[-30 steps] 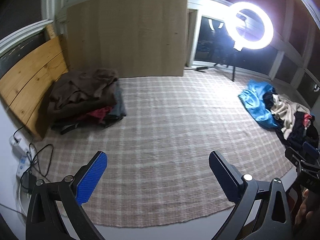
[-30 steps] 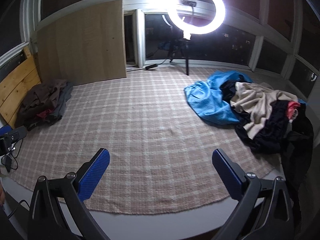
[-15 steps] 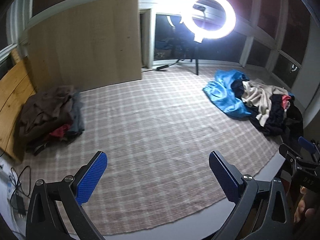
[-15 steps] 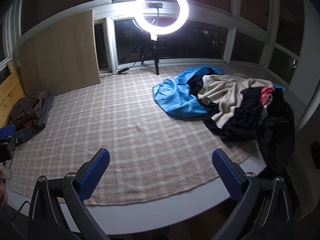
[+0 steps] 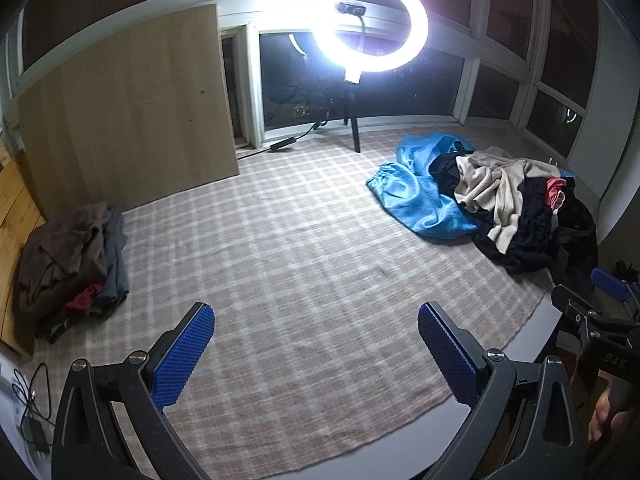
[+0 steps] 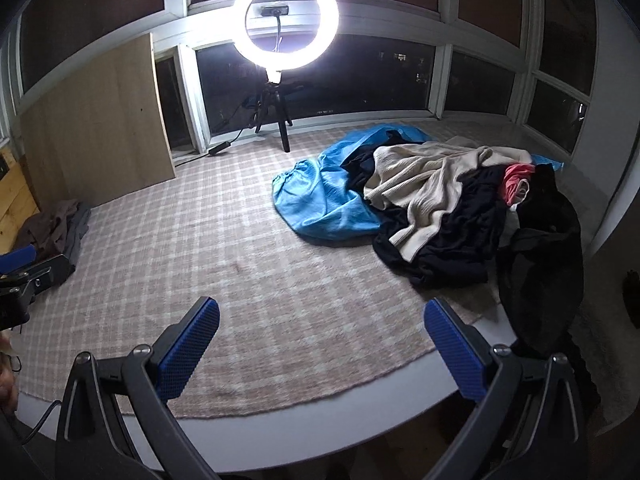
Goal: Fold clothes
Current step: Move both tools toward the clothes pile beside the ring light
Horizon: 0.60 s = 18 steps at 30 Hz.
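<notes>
A heap of loose clothes lies on the right of the checked cloth [image 5: 288, 264]: a blue shiny garment [image 5: 420, 196] [image 6: 320, 200], a cream knit [image 5: 500, 184] [image 6: 428, 184], black pieces [image 6: 464, 236] and a pink item [image 6: 516, 176]. A folded stack with a brown garment [image 5: 64, 248] [image 6: 52, 228] on top sits at the far left. My left gripper [image 5: 316, 352] hovers open over the cloth's near edge, holding nothing. My right gripper [image 6: 322, 350] is open too, short of the heap, and its side shows in the left wrist view [image 5: 600, 316].
A lit ring light on a tripod [image 5: 370, 20] [image 6: 286, 26] stands at the back by dark windows. A wooden board [image 5: 128, 120] leans at the back left. Cables [image 5: 28, 392] lie at the left edge. A hand [image 5: 604, 412] holds the right tool.
Both views have swung to the right: the loose heap now sits nearer the centre and larger, the folded stack has slid to the left edge. Both grippers stay open.
</notes>
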Tool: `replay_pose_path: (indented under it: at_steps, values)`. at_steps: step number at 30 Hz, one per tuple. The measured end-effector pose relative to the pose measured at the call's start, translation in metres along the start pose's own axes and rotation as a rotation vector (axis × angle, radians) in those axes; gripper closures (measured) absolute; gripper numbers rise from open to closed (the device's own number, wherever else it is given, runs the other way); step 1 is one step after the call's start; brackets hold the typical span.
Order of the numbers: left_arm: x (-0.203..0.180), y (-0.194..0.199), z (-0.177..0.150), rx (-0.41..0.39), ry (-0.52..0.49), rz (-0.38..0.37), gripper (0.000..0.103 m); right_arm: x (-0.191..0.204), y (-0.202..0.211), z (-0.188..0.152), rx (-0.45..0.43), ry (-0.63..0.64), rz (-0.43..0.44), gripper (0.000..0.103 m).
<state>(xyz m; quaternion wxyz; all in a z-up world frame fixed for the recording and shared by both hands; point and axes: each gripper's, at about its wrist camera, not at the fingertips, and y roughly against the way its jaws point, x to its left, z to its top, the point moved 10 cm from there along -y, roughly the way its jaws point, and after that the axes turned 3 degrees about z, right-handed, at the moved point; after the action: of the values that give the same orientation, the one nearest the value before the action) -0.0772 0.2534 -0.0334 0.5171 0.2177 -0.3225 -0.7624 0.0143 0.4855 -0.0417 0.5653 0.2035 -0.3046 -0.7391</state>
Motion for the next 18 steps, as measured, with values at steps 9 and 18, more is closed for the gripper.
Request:
replay_pose_path:
  at_steps: [9,18]
  values:
    - [-0.044,-0.017,0.038,-0.009,-0.019,0.008,0.001,-0.058,-0.019,0.036,-0.022,-0.028,-0.014,0.0]
    - [-0.103,-0.041,0.088,-0.023,-0.06,0.004,0.001,-0.156,-0.047,0.092,-0.076,-0.08,-0.031,0.0]
